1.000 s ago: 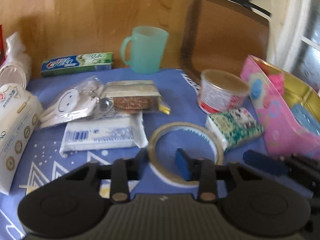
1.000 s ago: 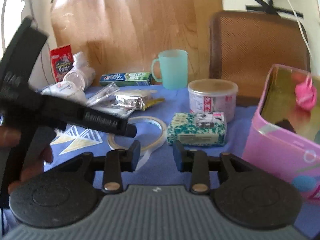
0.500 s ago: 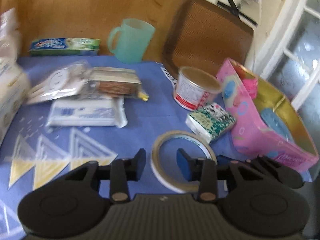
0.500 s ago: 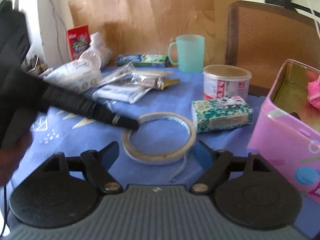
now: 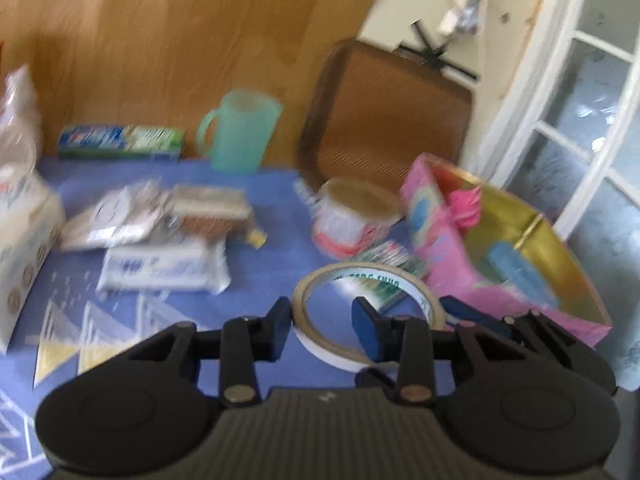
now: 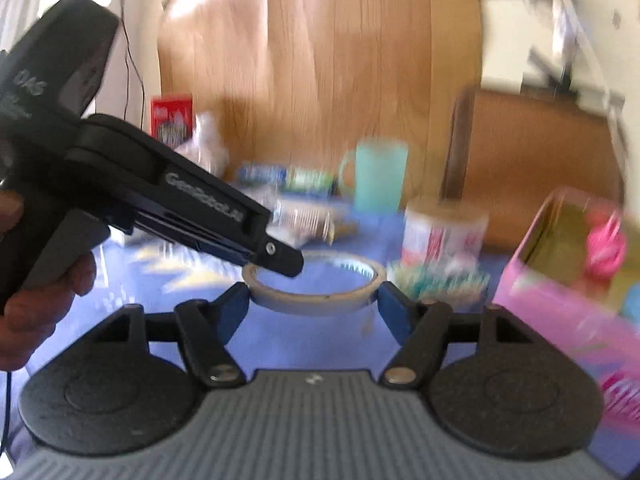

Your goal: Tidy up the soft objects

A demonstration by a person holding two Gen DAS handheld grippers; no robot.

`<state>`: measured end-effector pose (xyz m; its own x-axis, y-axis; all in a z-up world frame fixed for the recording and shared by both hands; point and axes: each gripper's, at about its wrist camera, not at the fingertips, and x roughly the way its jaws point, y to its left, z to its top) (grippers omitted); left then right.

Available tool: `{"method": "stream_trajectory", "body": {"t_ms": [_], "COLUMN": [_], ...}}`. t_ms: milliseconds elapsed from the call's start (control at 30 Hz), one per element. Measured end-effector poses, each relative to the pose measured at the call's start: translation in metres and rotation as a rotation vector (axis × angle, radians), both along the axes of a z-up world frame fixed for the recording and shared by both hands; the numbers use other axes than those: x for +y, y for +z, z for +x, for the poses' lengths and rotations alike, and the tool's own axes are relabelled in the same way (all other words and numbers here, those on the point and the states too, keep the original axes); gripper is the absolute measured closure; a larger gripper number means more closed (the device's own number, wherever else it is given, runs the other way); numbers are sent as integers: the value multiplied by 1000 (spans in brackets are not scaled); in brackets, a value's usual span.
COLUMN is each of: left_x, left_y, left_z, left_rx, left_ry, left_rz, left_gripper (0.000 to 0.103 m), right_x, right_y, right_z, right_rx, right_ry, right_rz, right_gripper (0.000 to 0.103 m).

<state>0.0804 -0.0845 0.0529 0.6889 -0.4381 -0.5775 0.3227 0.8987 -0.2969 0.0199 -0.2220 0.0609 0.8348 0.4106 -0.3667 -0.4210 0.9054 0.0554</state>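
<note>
While both claws work the tape roll, the soft things wait on the tabletop.

The left claw grasps the roll's near wall, one finger outside and one inside the ring; the right claw is spread wide with its fingers at either side of the roll, whether touching I cannot tell through the blur. To do this step well, I judge one claw should keep the roll level while the other closes squarely across it, then carry it clear so the soft packs can be reached. The white tissue pack and the green patterned packet lie on the blue cloth, outside any container. The pink box stands open near the right edge, holding a pink soft item and something blue. The teal mug and the lidded tub show no contents.
</note>
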Motion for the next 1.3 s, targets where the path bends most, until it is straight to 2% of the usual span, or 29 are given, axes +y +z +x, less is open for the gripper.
{"method": "stream_trajectory", "body": {"t_ms": [100,233,300,400,500,533,600,667,867,900,933,1133,1233,1300], "left_x": [-28,-81,-110,-149,-164,-161,-149,-133,-55,-41,-26,62,98,113], "left_y": [18,32,35,32,24,23,20,18,-2,-7,-11,-39,-48,-61], "left_z": [3,14,21,32,31,29,21,17,0,-3,-6,-14,-18,-21], "left_rx": [-54,-90,-101,-109,-126,-127,-131,-132,-100,-93,-85,-43,-56,-74], "left_ry": [-63,-160,-201,-264,-242,-243,-233,-213,-120,-94,-66,142,231,285], "left_rz": [-8,-13,-12,-5,32,22,18,28,43,56,67,114,114,140], "left_gripper": [70,70,68,58,55,54,52,52,52,52,52,52,49,49], "right_x": [-11,-41,-59,-89,-115,-123,-144,-158,-155,-153,-148,-106,-79,-61], "right_y": [18,29,31,29,16,11,5,4,11,14,17,33,37,35], "right_z": [-11,-18,-20,-16,2,7,6,1,-1,-8,-8,-9,2,23], "right_rx": [-118,-190,-208,-208,-163,-134,-96,-87,-120,-129,-136,-132,-44,70], "right_ry": [-57,-176,-241,-333,-485,-551,-600,-616,-602,-592,-574,-391,-240,-134], "right_rz": [-13,-40,-52,-73,-124,-146,-103,-36,38,49,56,91,159,240], "right_gripper": [30,30,30,30,26,26,26,26,27,31,37,56,57,57]}}
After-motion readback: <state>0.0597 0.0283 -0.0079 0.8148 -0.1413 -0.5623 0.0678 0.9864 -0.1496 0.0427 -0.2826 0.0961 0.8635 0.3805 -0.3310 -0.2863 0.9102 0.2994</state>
